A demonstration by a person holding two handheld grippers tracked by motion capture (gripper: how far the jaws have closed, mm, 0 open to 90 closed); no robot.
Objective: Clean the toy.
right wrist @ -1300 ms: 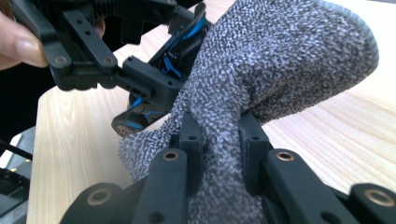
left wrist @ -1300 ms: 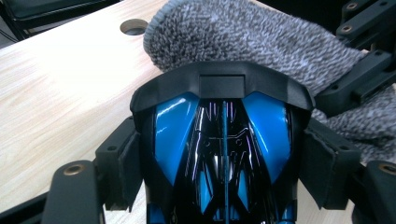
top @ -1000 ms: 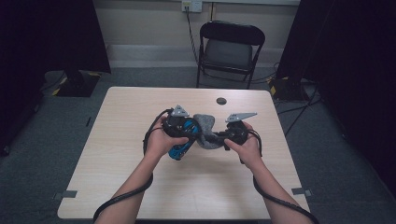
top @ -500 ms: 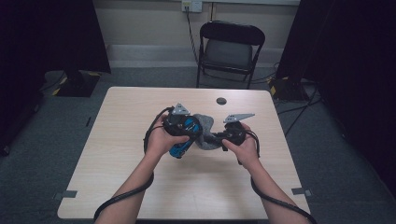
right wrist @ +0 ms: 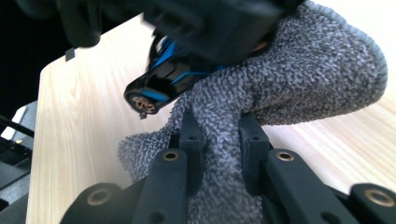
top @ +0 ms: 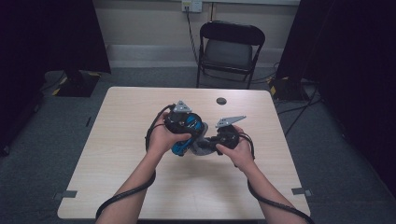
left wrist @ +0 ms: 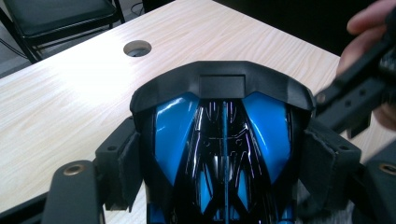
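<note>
A glossy blue and black toy car (left wrist: 224, 144) sits between the pads (left wrist: 128, 163) of my left gripper (left wrist: 227, 163), which is shut on its sides. In the high view the left gripper (top: 183, 125) holds the car (top: 180, 148) just above the middle of the table (top: 116, 140). My right gripper (right wrist: 219, 135) is shut on a bunched grey terry cloth (right wrist: 303, 74). The cloth (top: 201, 147) lies against the car's underside, and the right gripper (top: 219, 140) is close beside the left one. The car's end (right wrist: 144, 100) pokes out past the cloth.
A round cable hole (top: 221, 101) is in the table's far edge. A black folding chair (top: 231, 49) stands behind the table. Cables trail from both grippers off the near edge. Bare wood lies to both sides of the hands.
</note>
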